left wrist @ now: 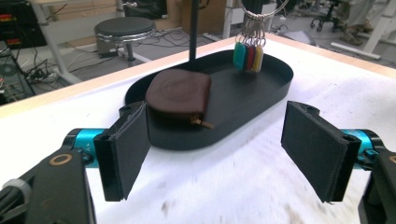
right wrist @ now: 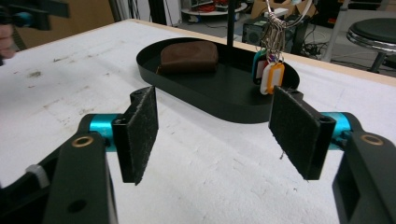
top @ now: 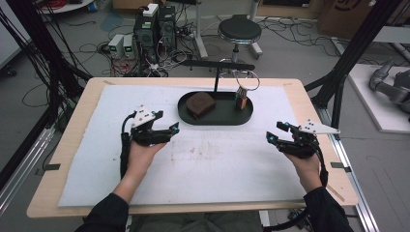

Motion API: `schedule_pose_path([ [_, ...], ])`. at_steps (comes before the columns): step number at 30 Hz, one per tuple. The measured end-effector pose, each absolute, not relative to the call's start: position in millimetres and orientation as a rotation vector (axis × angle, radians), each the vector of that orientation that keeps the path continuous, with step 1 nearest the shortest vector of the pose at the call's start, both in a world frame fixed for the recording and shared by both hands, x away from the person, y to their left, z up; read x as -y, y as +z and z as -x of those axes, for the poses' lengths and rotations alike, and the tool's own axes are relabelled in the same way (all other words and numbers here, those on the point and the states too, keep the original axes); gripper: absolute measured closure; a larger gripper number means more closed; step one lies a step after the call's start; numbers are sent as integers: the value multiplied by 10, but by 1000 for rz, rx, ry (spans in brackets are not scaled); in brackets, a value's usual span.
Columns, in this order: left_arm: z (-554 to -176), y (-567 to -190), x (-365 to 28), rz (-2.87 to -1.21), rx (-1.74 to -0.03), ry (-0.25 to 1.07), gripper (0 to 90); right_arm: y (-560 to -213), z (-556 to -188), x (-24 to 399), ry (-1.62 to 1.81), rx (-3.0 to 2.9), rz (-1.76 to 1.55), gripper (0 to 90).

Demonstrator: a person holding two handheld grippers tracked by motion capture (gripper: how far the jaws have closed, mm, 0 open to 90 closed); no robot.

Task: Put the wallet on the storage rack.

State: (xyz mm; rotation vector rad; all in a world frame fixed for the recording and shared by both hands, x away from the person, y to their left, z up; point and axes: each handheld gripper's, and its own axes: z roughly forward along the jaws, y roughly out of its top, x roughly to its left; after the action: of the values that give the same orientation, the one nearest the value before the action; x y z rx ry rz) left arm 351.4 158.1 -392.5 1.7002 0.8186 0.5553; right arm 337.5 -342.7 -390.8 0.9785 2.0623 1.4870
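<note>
left tongs (top: 170, 131) agape, right tongs (top: 276, 133) agape

A light wooden worktop (top: 72, 145) covered by a white mat (top: 111, 106) stands on a grey floor (top: 290, 53) strewn with tangled black cables (top: 92, 48). Beyond its far edge a round black stool (top: 239, 30) on a chrome post stands beside a cluster of dark computer towers (top: 154, 26) and small pale boxes (top: 121, 46), with cardboard boxes (top: 338, 14) along the back. Black frame struts (top: 358, 46) rise at both sides of the worktop, a metal rail (top: 24, 154) runs along the left, and a white platform (top: 382, 96) carrying a grey machine part (top: 391, 82) lies at the right.
</note>
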Motion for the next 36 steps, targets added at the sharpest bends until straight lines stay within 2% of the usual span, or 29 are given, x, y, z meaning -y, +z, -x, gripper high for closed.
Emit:
schedule_pose_path([
  [4,-3366,-3943,-1810,-1706,-812,519,226,-3911,-3402,3451,1489,-2057,-992,304],
  [15,-3165,-4003,-2276,-1696,-763,573,227,-3921,-3463,3537,1478,-2047,-1054,241],
  [23,-3156,-4022,-2341,-1679,-706,608,245,-3932,-3488,3525,1443,-2065,-1054,228],
  [36,-3177,-4017,-2249,-1715,-728,536,245,-3921,-3487,3523,1378,-2088,-1028,222],
])
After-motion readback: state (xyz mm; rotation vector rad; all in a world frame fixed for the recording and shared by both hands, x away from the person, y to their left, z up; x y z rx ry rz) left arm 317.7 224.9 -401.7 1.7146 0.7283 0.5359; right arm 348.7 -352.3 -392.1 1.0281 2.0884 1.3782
